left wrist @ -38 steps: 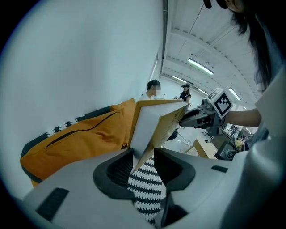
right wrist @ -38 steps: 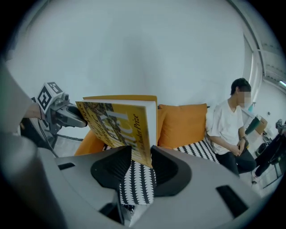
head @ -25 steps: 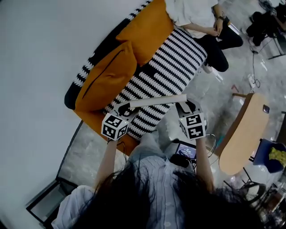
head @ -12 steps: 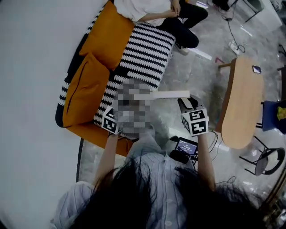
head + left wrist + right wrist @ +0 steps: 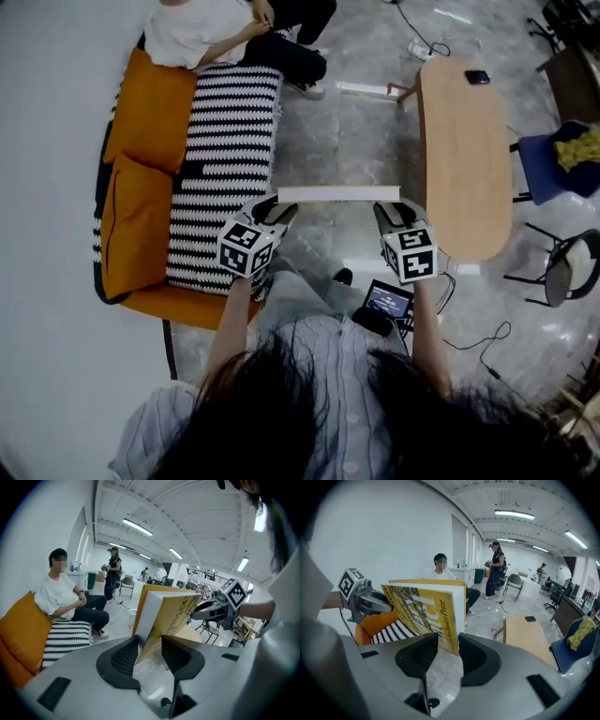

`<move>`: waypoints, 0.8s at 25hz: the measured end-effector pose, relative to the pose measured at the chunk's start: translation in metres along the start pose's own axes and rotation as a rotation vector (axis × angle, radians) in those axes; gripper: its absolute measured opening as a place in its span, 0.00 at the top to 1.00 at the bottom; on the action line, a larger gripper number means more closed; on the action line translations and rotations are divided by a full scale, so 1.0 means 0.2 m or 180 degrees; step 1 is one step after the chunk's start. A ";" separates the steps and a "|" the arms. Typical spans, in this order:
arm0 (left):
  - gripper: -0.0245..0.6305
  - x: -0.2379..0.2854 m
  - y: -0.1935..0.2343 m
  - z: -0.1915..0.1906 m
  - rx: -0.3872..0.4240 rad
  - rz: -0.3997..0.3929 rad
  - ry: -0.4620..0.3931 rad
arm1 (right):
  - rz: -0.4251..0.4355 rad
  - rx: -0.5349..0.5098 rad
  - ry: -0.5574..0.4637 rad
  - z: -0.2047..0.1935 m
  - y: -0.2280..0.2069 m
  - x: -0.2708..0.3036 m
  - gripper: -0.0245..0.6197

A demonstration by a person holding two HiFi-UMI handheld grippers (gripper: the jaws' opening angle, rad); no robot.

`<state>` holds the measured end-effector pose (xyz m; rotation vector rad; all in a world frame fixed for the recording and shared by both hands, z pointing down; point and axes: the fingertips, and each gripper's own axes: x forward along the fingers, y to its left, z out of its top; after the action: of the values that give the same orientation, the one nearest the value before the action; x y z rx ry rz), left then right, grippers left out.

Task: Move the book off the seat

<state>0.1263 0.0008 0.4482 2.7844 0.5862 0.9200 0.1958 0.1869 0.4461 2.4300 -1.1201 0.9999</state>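
Observation:
A yellow-covered book with white page edges [image 5: 337, 194] hangs edge-on over the floor, between the striped sofa seat [image 5: 220, 169] and the wooden table [image 5: 464, 159]. My left gripper [image 5: 277, 208] is shut on the book's left end and my right gripper [image 5: 389, 214] on its right end. In the left gripper view the book [image 5: 164, 616] stands pinched between the pads of my left gripper [image 5: 149, 656], with the right gripper [image 5: 213, 611] beyond. The right gripper view shows the book [image 5: 426, 613] clamped in my right gripper [image 5: 447, 656], with the left gripper [image 5: 365, 599] beyond it.
The orange sofa [image 5: 141, 150] runs along the wall at left, and a person [image 5: 202, 28] sits at its far end. A dark phone [image 5: 476, 77] lies on the table. A blue chair [image 5: 562, 159] stands at right. A small screen [image 5: 386, 302] sits by my feet.
The book has come away from above the sofa seat's edge and now hangs over the floor beside the table. Both grippers moved with it, still holding its two ends.

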 end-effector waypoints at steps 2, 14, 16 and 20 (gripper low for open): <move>0.73 0.13 -0.17 0.03 0.0061 -0.0108 0.0015 | -0.0111 0.0060 -0.0005 -0.09 -0.16 -0.12 0.73; 0.73 0.60 -0.83 0.13 0.0515 -0.0686 0.0262 | -0.0698 0.0590 -0.0070 -0.55 -0.70 -0.58 0.74; 0.73 0.63 -0.86 0.13 0.0593 -0.0788 0.0320 | -0.0794 0.0704 -0.0084 -0.59 -0.70 -0.62 0.74; 0.73 0.69 -0.97 0.14 0.0768 -0.0972 0.0420 | -0.0954 0.0951 -0.0112 -0.70 -0.73 -0.70 0.74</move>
<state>0.1841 0.2333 0.4500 2.7338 1.1771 1.0273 0.1762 0.4319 0.4545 2.7505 -0.6219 1.0918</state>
